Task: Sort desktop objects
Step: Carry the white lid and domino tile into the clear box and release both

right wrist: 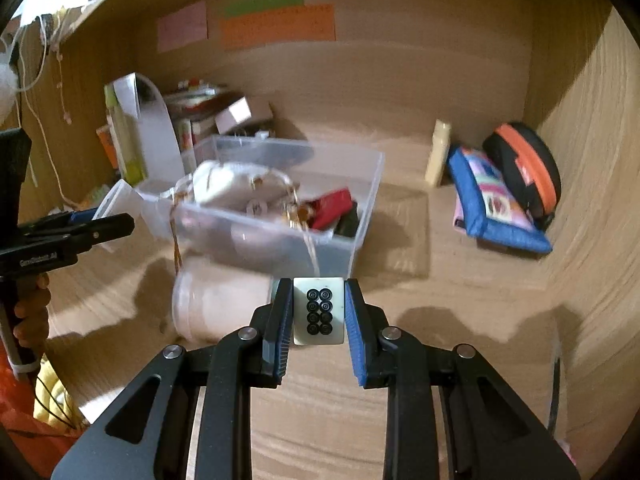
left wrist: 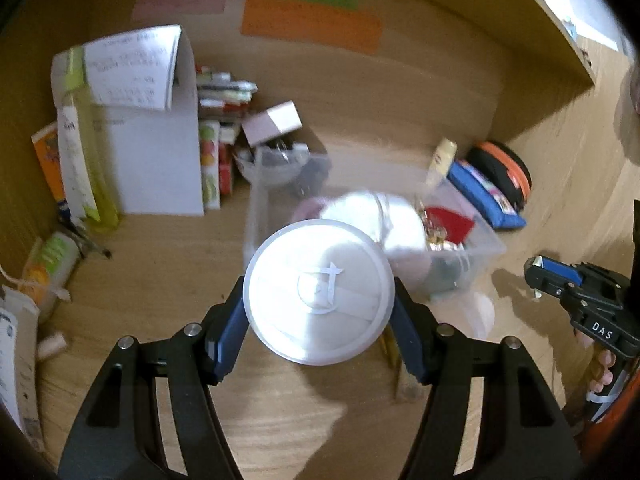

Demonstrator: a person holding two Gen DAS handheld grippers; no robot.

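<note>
Left gripper (left wrist: 318,300) clamped on round white plastic lid (left wrist: 319,293), right gripper (right wrist: 319,312) clamped on white mahjong tile (right wrist: 319,311), clear plastic bin (right wrist: 280,236) just ahead

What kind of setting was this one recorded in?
Probably a home or dorm study desk set in a wooden alcove: coloured paper notes on the back panel, stacked books, and a clear storage bin of odds and ends.

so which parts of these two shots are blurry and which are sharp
Left wrist view: the round white lid in the left gripper is fairly sharp, the clear bin behind is motion-smeared. Right wrist view: the mahjong tile in the right gripper is crisp, the bin and jar streaked.
</note>
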